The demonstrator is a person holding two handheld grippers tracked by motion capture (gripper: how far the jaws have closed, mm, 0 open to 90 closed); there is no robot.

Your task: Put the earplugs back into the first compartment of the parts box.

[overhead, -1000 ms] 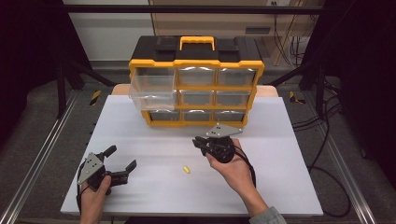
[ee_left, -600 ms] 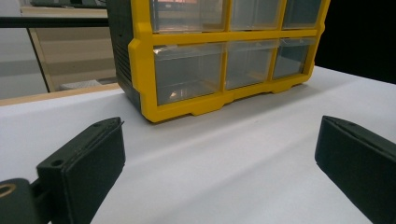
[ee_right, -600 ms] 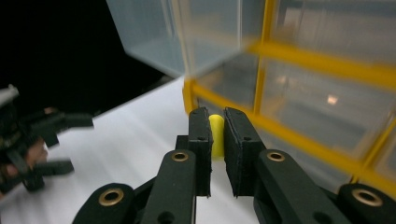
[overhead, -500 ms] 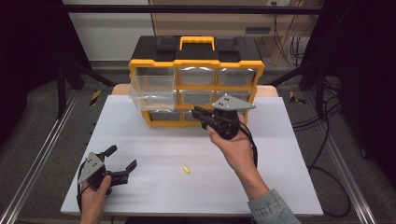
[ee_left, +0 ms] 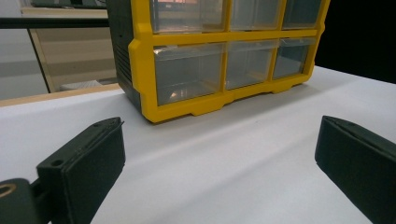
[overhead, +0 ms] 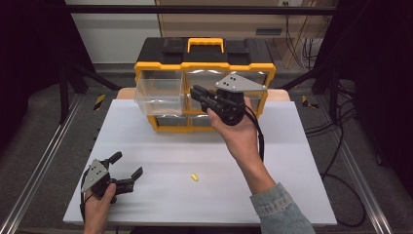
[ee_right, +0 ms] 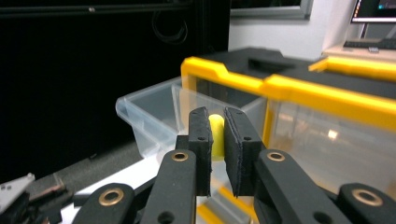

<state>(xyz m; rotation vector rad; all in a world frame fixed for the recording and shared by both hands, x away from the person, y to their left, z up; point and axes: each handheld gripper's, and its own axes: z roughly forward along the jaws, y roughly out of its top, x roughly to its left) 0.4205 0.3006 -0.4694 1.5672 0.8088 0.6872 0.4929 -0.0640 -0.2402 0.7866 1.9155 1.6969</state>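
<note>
R gripper (ee_right: 216, 135) pinching yellow piece (ee_right: 216, 133); L gripper (ee_left: 219, 158) wide, empty.

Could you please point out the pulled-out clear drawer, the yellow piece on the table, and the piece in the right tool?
Clear drawer (overhead: 160, 95), high view, front wall.
Loose yellow piece (overhead: 194, 177), high view, middle.
Held yellow piece (ee_right: 216, 126), right gripper view, top end.

We look down and forward from high over the white table (overhead: 292, 161), while our left gripper view sits low and close, facing the yellow drawer organizer (ee_left: 140, 70), which our raised right gripper view also sees, nearer.
</note>
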